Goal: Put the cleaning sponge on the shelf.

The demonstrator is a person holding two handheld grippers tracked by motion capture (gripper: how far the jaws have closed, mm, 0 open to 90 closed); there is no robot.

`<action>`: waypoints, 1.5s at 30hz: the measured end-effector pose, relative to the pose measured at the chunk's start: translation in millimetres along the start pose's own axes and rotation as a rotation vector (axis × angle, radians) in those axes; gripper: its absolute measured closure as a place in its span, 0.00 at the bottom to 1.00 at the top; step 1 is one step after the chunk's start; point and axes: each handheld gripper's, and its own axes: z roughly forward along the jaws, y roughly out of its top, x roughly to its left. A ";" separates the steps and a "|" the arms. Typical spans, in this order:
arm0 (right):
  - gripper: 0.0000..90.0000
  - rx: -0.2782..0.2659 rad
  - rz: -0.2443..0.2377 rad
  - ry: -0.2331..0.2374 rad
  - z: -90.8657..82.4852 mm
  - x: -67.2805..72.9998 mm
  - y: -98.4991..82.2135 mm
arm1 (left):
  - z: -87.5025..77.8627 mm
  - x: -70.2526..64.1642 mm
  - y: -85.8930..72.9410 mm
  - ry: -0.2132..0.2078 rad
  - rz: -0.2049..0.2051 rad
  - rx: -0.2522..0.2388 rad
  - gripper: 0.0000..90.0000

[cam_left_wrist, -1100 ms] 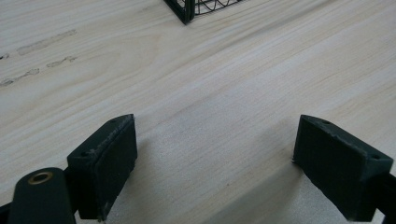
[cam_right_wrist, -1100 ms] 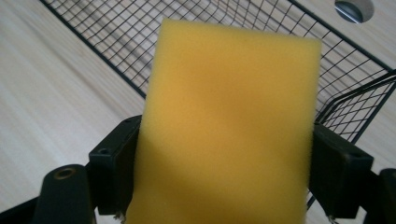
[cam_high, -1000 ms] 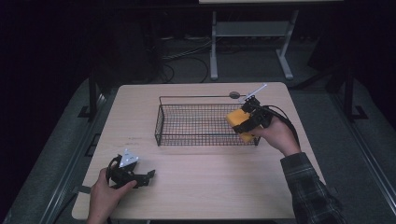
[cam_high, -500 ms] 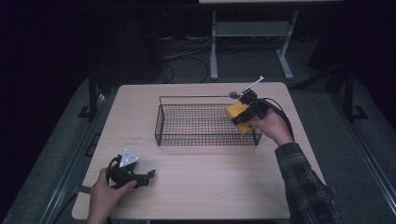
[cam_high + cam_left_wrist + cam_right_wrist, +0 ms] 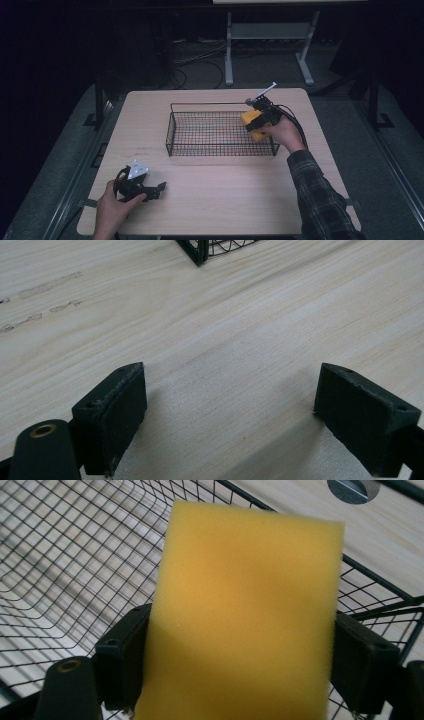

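Yellow sponge sits clamped in our right gripper over the wire basket's right end — likely for dropping in; our left gripper rests wide open near the table's front-left corner.

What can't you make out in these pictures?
- Sponge lower edge: cut off by the bottom of the right gripper view.
- Basket floor at its right end: hidden by the sponge and right claw in the high view.
- Grey disc: cut off by the top of the right gripper view.
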 end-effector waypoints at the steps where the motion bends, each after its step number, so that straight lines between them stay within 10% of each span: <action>1: 0.23 0.005 0.004 0.001 1.8 -0.3 0.1 | 0.0 0.0 0.0 0.000 0.000 0.000 0.14; 24: 0.21 0.052 0.008 0.028 22.7 3.9 -7.2 | 0.0 0.0 0.0 0.000 0.000 0.000 0.14; 45: 0.16 0.024 -0.011 0.038 6.8 7.8 -9.2 | 0.0 0.0 0.0 0.000 0.000 0.000 0.14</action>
